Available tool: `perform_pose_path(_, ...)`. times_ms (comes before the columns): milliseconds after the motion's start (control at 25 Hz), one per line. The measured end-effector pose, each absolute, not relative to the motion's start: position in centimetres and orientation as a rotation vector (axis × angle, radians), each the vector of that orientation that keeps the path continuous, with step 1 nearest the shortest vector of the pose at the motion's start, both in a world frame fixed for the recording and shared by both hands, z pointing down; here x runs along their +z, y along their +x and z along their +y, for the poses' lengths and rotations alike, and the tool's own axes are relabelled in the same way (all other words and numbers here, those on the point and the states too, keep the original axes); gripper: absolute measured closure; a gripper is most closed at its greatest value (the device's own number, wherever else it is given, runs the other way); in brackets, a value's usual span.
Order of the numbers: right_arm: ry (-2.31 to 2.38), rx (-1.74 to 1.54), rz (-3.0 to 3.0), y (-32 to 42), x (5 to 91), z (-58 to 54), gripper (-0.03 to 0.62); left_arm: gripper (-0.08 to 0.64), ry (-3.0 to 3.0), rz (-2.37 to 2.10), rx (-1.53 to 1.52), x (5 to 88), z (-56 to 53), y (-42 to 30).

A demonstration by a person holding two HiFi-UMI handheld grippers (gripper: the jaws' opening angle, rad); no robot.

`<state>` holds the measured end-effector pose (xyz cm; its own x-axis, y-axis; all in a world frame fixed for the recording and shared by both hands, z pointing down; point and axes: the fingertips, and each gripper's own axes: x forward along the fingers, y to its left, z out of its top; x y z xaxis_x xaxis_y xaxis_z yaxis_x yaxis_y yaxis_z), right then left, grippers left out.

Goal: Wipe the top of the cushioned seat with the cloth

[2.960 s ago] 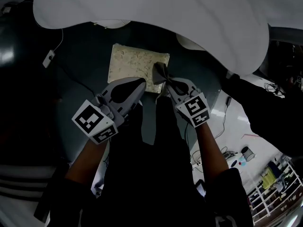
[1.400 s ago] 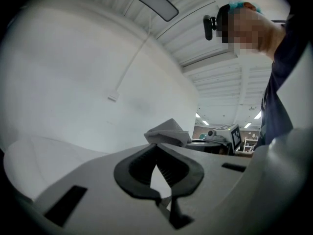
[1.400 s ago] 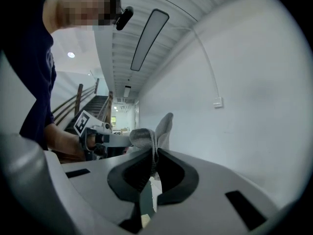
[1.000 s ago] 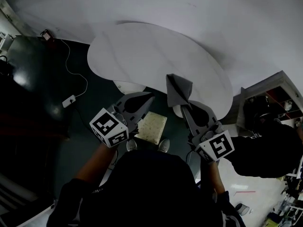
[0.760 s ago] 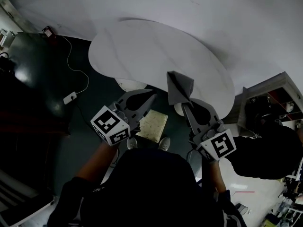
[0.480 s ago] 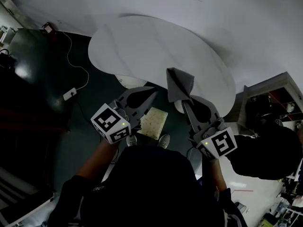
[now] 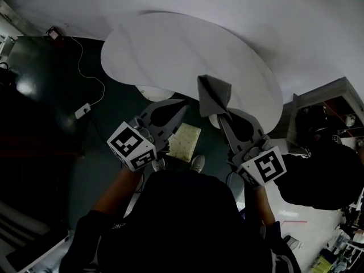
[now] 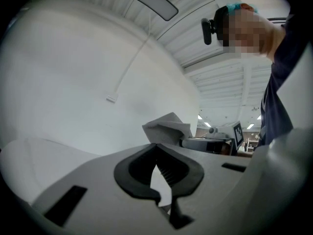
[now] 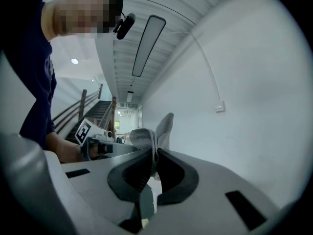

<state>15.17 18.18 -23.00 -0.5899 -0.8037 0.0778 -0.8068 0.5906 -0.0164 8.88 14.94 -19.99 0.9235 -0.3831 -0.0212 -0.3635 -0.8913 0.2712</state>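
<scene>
The cushioned seat [image 7: 184,142] is a small beige square far below on the dark floor, between my two grippers in the head view. A grey cloth [image 7: 213,98] stands up from my right gripper [image 7: 219,116], which is shut on it; the cloth [image 9: 152,133] sticks out past the jaws in the right gripper view. My left gripper [image 7: 181,108] is held up beside it, jaws closed with nothing between them. In the left gripper view its tips [image 8: 156,147] meet, and the cloth [image 8: 167,129] shows just beyond them. Both grippers are well above the seat.
A white oval table [image 7: 170,56] lies ahead, with its base [image 7: 153,92] near the seat. A white cable and adapter [image 7: 83,111] trail across the floor at left. A shelf unit [image 7: 333,110] stands at right. My shoes [image 7: 197,164] are beside the seat.
Three seconds ago both grippers were low, with the cloth at the seat's edge. They have since risen well clear of it, cloth still held. Over the last second little has moved.
</scene>
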Motion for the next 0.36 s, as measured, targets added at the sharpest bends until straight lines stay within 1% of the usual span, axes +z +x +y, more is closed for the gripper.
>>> perform_pose_path(360,1.383,0.115,-2.752,15.7,-21.8,18.0,0.561,0.554,2.816,-0.561,-0.068,-19.2,15.0,9.2)
